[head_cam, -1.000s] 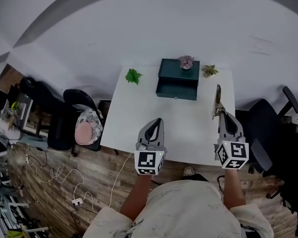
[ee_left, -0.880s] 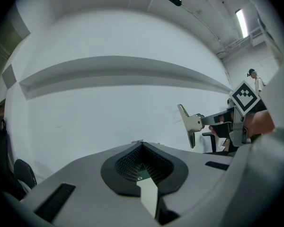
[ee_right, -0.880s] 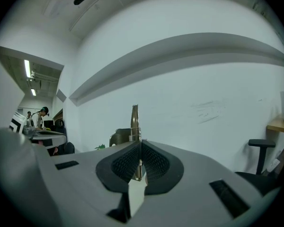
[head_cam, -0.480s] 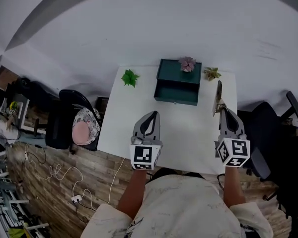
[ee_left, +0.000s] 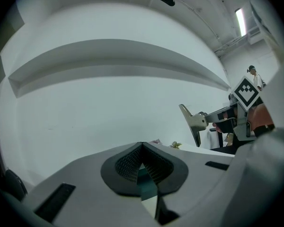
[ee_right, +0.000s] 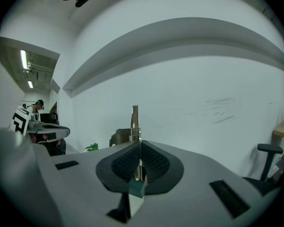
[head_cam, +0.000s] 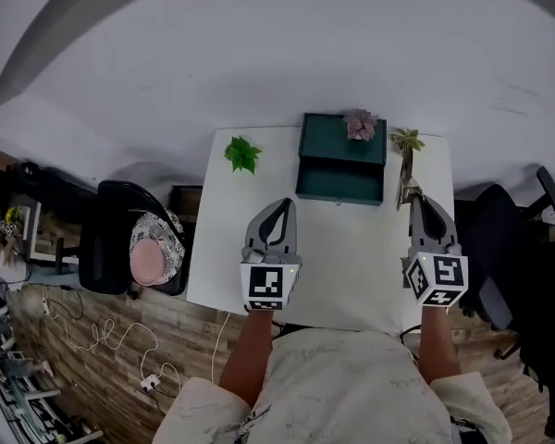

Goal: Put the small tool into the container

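A dark green container (head_cam: 342, 158) stands at the back of the white table (head_cam: 347, 266), its lower drawer drawn out toward me. My right gripper (head_cam: 415, 198) is shut on the small tool (head_cam: 408, 176), a slim metal piece that sticks out ahead of the jaws to the container's right. In the right gripper view the small tool (ee_right: 134, 121) rises beyond the right gripper (ee_right: 140, 167). My left gripper (head_cam: 280, 203) hovers over the table in front of the container, shut with nothing in it. The left gripper (ee_left: 142, 161) shows closed pads, and the tool (ee_left: 191, 122) appears to its right.
A purple plant (head_cam: 360, 124) sits on the container, a small plant (head_cam: 407, 140) at the back right, and a green plant (head_cam: 242, 154) at the back left. A black chair with a pink cushion (head_cam: 153, 251) stands left of the table, and another chair (head_cam: 492, 239) right.
Both grippers have moved forward over the table toward the container, the right one still carrying the tool. The jaws have kept their state.
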`<action>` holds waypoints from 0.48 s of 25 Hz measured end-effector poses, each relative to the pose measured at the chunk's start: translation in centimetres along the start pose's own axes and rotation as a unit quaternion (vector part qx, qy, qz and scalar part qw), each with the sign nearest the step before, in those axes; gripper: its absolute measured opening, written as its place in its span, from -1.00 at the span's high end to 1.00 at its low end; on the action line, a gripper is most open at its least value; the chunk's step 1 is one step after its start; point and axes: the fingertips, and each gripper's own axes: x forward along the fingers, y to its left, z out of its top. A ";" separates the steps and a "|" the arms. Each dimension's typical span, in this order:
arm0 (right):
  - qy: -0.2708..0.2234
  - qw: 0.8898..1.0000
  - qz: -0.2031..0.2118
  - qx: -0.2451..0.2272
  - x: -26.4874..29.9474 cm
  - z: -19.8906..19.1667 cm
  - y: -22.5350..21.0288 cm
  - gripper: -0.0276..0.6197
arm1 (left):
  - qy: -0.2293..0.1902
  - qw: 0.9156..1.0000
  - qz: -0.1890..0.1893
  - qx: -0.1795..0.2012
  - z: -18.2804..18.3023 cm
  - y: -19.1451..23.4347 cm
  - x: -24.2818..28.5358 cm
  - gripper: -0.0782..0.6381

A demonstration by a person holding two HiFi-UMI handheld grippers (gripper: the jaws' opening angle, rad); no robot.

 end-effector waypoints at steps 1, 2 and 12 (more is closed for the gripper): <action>0.001 1.000 -0.003 0.003 0.5 0.0 0.1 0.86 | -0.001 1.000 -0.004 -0.001 -0.1 0.4 0.4 0.77; 0.003 1.000 -0.007 0.005 0.9 0.0 0.3 0.86 | 0.000 1.000 -0.008 -0.003 -0.3 0.7 0.8 0.77; 0.026 0.999 -0.036 -0.002 3.0 -1.1 0.3 0.86 | 0.007 0.999 -0.038 -0.023 -2.4 2.3 3.6 0.77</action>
